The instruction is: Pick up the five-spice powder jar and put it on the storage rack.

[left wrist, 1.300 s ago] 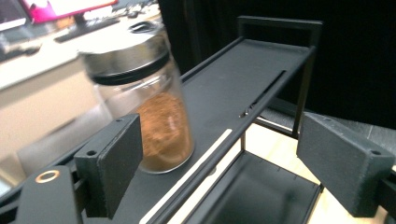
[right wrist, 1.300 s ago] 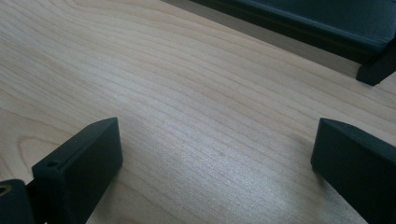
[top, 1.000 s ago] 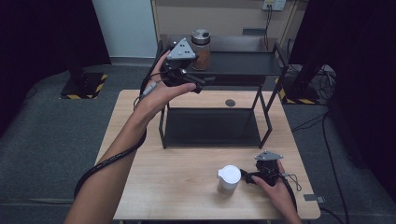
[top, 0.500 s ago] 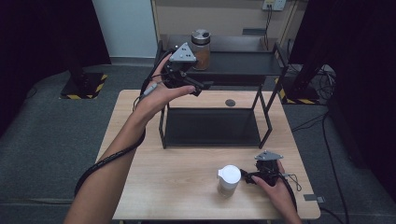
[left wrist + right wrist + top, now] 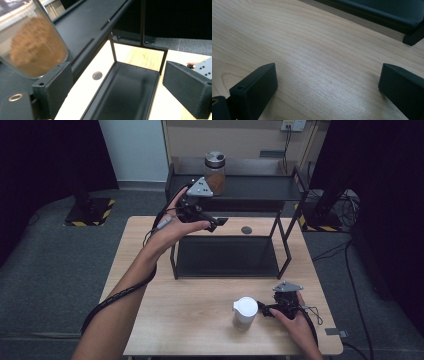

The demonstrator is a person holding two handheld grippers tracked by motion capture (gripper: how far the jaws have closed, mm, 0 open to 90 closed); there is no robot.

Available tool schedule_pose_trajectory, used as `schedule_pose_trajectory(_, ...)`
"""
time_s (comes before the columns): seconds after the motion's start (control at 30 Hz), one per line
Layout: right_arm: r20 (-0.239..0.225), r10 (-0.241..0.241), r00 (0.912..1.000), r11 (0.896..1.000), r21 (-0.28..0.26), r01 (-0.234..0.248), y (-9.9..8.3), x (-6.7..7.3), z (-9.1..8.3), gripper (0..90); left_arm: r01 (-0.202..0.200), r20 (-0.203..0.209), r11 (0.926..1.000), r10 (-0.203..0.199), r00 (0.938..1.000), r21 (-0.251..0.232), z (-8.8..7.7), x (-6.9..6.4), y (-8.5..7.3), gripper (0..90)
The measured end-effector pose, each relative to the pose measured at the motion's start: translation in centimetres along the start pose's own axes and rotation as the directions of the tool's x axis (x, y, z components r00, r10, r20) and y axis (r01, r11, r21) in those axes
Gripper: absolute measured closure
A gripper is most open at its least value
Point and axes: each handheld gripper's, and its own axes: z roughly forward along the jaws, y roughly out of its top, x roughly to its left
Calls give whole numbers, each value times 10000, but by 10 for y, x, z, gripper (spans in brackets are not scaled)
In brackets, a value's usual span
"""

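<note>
Left gripper (image 5: 212, 226) beside the shelf, jaws just opening with nothing between them, the jar (image 5: 215, 172) standing on the top shelf (image 5: 260, 187), while the right gripper (image 5: 267, 310), jaws spread empty, waits beside the white cup (image 5: 245, 312) on the table (image 5: 200, 320).

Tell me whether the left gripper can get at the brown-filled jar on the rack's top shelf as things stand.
Probably yes: the left gripper stands open beside the jar, its jaws having just been opening with nothing between them, and the top shelf is bare around it.

Black grippers (image 5: 212, 226), grey three-cornered plates
</note>
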Motion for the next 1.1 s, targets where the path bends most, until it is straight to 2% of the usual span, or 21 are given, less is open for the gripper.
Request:
schedule_pose_trajectory(0.27, 2, -1, 10000, 10000, -8, 1, 0, 0, 0, 27, -135, 275, 9987, 122, 9995, 492, 14, -9, -9, 74)
schedule_pose_trajectory(0.53, -4, 4, 10000, 10000, -5, -4, 0, 0, 0, 27, -281, 607, 9949, 223, 9979, 970, 30, -23, -22, 71)
schedule_pose_trajectory(0.8, 10, -15, 10000, 10000, 0, 15, 0, 0, 0, 27, 19, 651, 9937, -92, 9978, 1119, 37, -25, -41, 70)
schedule_pose_trajectory(1.1, 1, 12, 10000, 10000, -4, -12, 0, 0, 0, 27, 358, 708, 9935, -436, 9965, 1083, 32, -28, -60, 69)
